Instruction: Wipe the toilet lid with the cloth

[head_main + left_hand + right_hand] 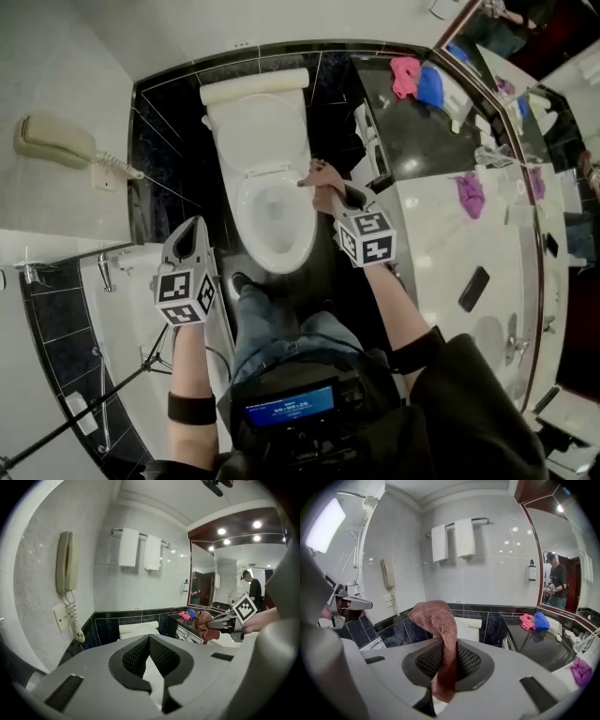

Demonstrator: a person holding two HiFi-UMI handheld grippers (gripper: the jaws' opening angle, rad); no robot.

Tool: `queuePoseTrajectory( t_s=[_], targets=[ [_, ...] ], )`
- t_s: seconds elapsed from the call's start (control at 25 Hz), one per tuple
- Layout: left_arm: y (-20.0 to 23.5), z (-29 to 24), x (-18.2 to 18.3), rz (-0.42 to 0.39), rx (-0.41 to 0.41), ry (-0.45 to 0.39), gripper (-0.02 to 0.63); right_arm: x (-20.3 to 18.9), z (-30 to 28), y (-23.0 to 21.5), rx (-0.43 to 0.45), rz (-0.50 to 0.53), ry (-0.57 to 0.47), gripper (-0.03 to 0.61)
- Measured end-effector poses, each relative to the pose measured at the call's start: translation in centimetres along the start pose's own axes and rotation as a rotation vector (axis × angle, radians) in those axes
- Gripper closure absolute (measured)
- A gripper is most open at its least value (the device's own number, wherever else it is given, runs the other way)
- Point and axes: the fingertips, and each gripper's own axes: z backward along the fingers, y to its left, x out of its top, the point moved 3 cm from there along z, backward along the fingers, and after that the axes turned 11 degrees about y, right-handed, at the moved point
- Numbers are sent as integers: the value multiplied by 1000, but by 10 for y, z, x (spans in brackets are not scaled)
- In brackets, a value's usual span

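Note:
The white toilet (267,234) stands against the dark tiled wall, its bowl showing and its lid (258,131) raised towards the tank. My right gripper (312,180) hovers over the seat's right rim, shut on a reddish-brown cloth (323,174). In the right gripper view the cloth (440,634) rises from between the jaws (445,663) and droops over them. My left gripper (194,230) hangs left of the bowl, shut and empty; its closed tips (149,640) point at the toilet (136,630). The left gripper view also catches the right gripper (224,619) with the cloth (202,620).
A wall phone (52,141) hangs at the left. The dark counter (412,141) to the right carries pink (405,75) and blue (429,84) cloths; a purple cloth (469,194) and a black phone (473,288) lie on the white part. Towels (452,541) hang above the toilet.

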Motion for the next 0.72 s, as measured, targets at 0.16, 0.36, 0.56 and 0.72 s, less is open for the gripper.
queuePoseTrajectory(
  t_s=[0.16,0.36,0.56,0.72],
  targets=[
    [-32,27,-13,16,1,3,614,-23,42,-10,-3,17,-2,506],
    [-57,52,-25,10,11,-1,614,-42,78,-15,-8,22,-18,506],
    [-71,68,-33,22,13,-13,614,-57,98,-18,-1,6,-18,505],
    [-76,78,-42,25,16,-9,614,-65,104,-18,8,7,-15,505]
  ],
)
